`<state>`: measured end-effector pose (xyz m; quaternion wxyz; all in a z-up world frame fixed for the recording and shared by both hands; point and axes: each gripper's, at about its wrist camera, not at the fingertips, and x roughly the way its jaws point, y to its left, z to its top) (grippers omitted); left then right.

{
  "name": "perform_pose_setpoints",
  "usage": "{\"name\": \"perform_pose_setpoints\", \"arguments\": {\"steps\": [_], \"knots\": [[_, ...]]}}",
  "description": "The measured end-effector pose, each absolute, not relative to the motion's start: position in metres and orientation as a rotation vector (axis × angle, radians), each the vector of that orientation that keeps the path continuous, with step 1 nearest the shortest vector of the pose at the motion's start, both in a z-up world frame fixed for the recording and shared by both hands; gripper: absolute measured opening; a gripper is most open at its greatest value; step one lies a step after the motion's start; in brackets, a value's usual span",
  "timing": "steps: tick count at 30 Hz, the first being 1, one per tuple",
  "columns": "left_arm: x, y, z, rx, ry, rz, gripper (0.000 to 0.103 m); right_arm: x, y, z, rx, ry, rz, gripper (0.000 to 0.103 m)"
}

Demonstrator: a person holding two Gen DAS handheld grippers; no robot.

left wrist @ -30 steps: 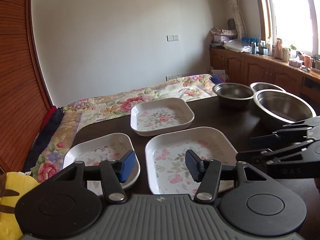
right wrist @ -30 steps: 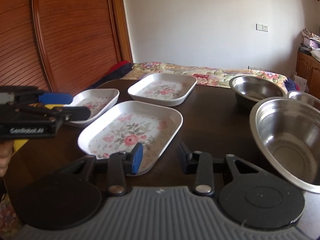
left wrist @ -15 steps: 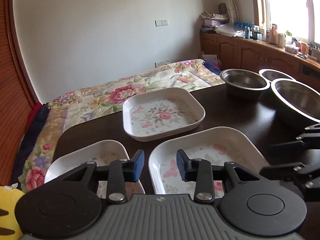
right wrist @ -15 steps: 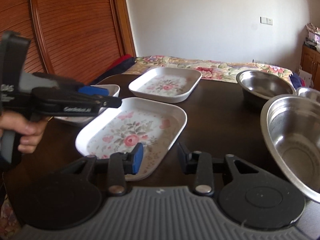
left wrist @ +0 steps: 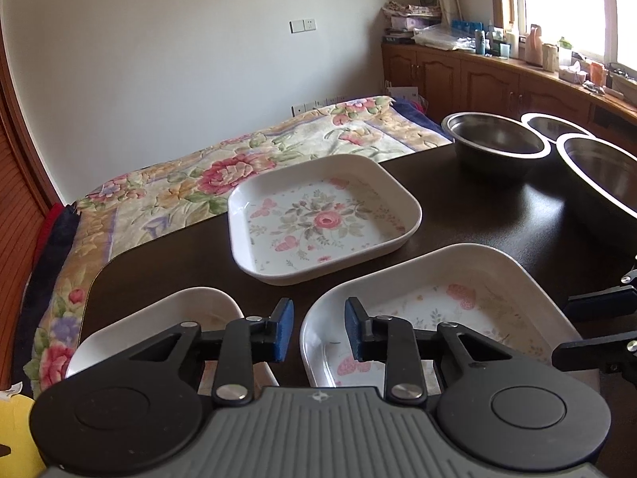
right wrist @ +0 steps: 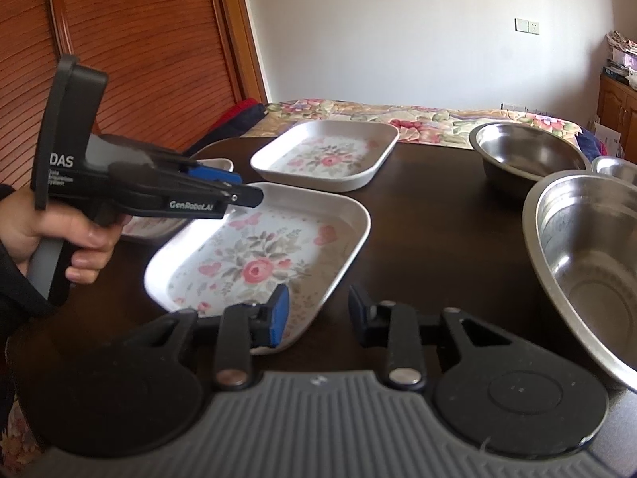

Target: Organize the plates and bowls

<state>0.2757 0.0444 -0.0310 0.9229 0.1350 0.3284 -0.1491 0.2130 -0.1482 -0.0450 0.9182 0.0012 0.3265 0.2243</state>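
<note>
A: From the left wrist, the left gripper (left wrist: 318,328) hung parted and empty above the near floral plate (left wrist: 458,298); the far plate (left wrist: 324,219) sat beyond.

B: From the right wrist, the right gripper (right wrist: 316,314) gaped, empty, beside that plate's rim. Best pinch the rim squarely, lift level.

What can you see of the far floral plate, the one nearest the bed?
The far plate is a white, shallow, rounded-rectangle dish, glossy like melamine or ceramic, with raised walls. Its floor carries a pink rose, grey-green leaves and pink butterflies. It sits flat and empty on the dark table, near the edge facing the bed, apart from the other two plates and the steel bowls. Nothing touches it; neither hand-held gripper is on it.
</note>
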Motion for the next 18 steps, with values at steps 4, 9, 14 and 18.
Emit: {"name": "perform_pose_setpoints", "arguments": {"steps": [4, 9, 14, 18], "knots": [[0.2781, 0.0433, -0.0337, 0.286, 0.685, -0.309, 0.031, 0.215, -0.1454, -0.0462, -0.004, 0.673, 0.461, 0.025], [0.2805, 0.0438, -0.035, 0.278, 0.693, -0.316, 0.021, 0.2182, -0.146, -0.05, 0.011, 0.689, 0.458, 0.018], [0.2792, 0.0433, -0.0369, 0.266, 0.683, -0.316, 0.019, 0.2189, -0.1475, -0.0514, 0.025, 0.689, 0.446, 0.018], [0.2752, 0.0451, -0.0354, 0.247, 0.679, -0.319, 0.016, 0.2212, -0.1515, -0.0519, 0.054, 0.694, 0.43, 0.015]]}}
